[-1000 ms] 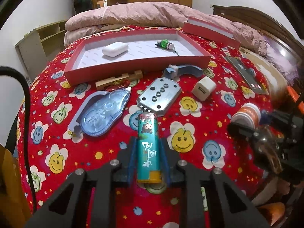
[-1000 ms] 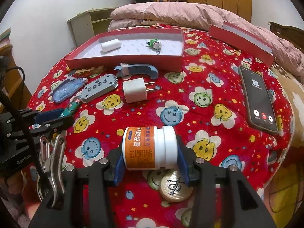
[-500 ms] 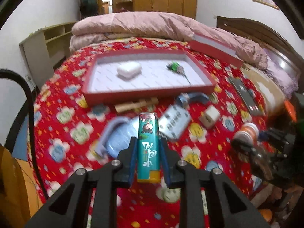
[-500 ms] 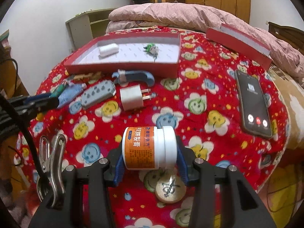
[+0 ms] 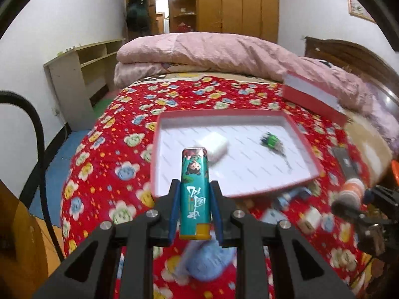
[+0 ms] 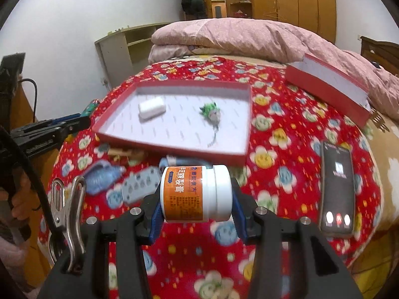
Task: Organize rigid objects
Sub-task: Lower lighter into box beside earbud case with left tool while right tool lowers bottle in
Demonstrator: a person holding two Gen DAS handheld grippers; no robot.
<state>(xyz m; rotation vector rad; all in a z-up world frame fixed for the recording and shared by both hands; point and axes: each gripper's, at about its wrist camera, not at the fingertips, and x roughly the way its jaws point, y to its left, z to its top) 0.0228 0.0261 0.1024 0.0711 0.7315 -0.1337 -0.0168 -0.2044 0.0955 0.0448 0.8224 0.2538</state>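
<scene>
Our left tongs (image 5: pixel 195 214) are clenched on a teal lighter (image 5: pixel 195 196), which stands upright between the blue pads, raised above the bed (image 5: pixel 104 149). Our right tongs (image 6: pixel 197 210) grasp a white jar with an orange label (image 6: pixel 197 193), lying sideways between the pads. Ahead of both tongs lies the red tray (image 6: pixel 172 147), holding a white case (image 6: pixel 151 107) and a green keychain (image 6: pixel 210 113). A phone (image 6: pixel 338 186) lies to the right of the right tongs, and grey and blue items (image 6: pixel 141 184) lie below the jar to its left.
</scene>
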